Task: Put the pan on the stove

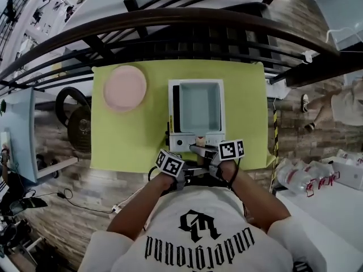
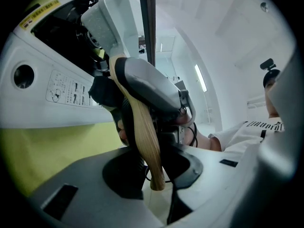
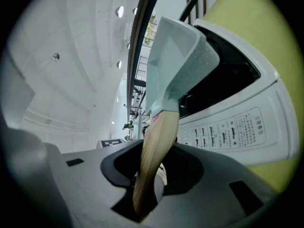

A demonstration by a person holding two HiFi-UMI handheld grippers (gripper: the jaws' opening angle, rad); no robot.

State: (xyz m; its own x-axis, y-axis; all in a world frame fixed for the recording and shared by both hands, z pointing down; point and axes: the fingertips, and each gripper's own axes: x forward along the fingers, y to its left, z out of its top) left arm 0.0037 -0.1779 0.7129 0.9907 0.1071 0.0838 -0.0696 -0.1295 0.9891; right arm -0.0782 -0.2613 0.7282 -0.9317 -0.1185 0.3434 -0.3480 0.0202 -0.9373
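Observation:
A pale blue square pan lies over the white stove in the middle of the green table. Whether it rests on the black cooktop I cannot tell. Its wooden handle points toward me. Both grippers meet at that handle by the stove's front edge. My left gripper is shut on the handle, whose end sits between its jaws, with the pan and stove beyond. My right gripper also grips the handle, with the pan above the stove.
A pink plate lies at the table's far left. A dark curved railing runs behind the table. A black wheel-like object stands left of the table. White bags and a person's legs are on the right.

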